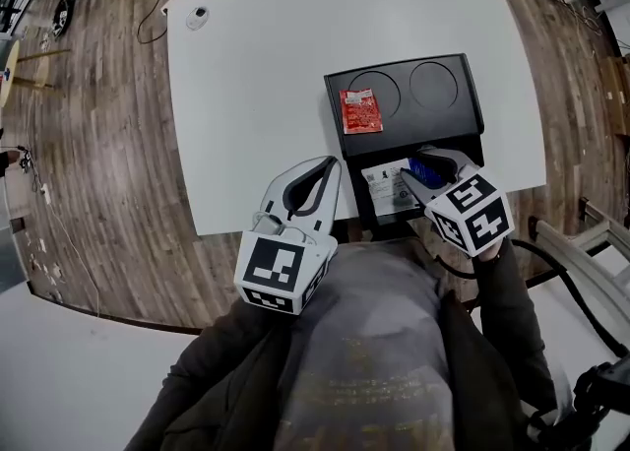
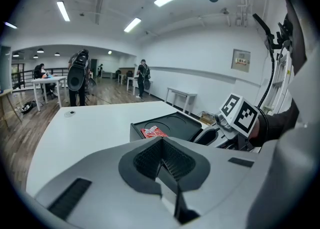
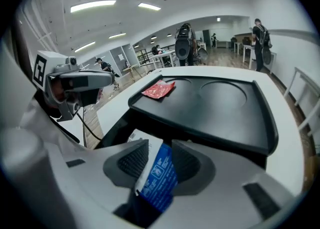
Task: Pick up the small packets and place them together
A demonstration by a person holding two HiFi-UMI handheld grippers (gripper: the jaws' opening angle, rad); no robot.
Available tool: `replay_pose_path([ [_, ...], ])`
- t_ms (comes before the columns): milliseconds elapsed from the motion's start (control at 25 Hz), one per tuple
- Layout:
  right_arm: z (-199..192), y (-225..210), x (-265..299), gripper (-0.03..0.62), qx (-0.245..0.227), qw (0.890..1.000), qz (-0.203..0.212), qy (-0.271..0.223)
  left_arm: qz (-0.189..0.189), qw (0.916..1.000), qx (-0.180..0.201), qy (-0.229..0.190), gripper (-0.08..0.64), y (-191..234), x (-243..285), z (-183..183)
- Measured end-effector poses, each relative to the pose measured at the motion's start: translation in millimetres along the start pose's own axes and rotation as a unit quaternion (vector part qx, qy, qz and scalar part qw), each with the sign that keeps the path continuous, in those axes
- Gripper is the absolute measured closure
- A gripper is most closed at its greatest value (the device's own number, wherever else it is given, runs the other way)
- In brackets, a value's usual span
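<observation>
One blue packet [image 3: 159,180] is pinched in the right tongs [image 3: 156,158], while the left tongs [image 2: 161,148] are closed and empty. It probably goes next beside the far red packet [image 1: 359,110].

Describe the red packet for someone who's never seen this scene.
On the white table sits a black tray with two round recesses. The red packet lies flat on the left recess; it is the only red item, unlike the blue packet in the right tongs.
</observation>
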State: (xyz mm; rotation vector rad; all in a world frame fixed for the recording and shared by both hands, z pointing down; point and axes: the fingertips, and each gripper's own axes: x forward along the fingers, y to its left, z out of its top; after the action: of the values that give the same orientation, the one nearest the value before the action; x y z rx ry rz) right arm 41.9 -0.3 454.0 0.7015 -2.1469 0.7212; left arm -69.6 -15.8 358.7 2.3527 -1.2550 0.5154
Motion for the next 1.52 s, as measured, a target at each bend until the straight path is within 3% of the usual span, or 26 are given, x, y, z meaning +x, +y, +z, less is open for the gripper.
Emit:
replay_pose_path([
  [240,-3.5,-1.5,12.1,0.449,0.015,1.000,0.009,0.011,0.002,0.9999,-0.009,0.007,0.558,0.8,3.7,-5.0],
  [560,-2.8,14.7,19.4,0.449,0.010,0.998,0.060,0.017,0.016,0.9996,-0.020,0.009,0.558,4.6,7.2,-7.7],
  [720,-2.8,15.4,16.2,0.449,-0.005,0.998,0.058,0.021,0.017,0.9996,-0.023,0.007,0.558,3.7,7.7,-7.7],
  [800,2.1,16.3,11.3,0.477,-0.002,0.998,0.059,0.011,0.017,0.9995,-0.024,0.005,0.558,5.4,5.7,-7.4],
  [880,8.5,21.1,8.8,0.558,0.008,0.998,0.063,-0.003,0.016,0.9996,-0.025,0.003,0.558,9.6,1.1,-8.6],
  [1040,9.9,26.5,13.4,0.560,0.013,0.998,0.059,-0.006,0.012,0.9996,-0.026,0.000,0.558,12.3,-5.2,-10.5],
  [1200,14.0,29.9,10.0,0.560,0.057,0.994,0.084,-0.029,0.013,0.9996,-0.025,-0.004,0.558,12.0,-10.3,-10.0],
  [1520,20.5,42.2,2.8,0.588,0.000,0.998,0.057,-0.037,0.020,0.9995,-0.022,-0.012,0.558,12.4,-22.4,-9.8],
])
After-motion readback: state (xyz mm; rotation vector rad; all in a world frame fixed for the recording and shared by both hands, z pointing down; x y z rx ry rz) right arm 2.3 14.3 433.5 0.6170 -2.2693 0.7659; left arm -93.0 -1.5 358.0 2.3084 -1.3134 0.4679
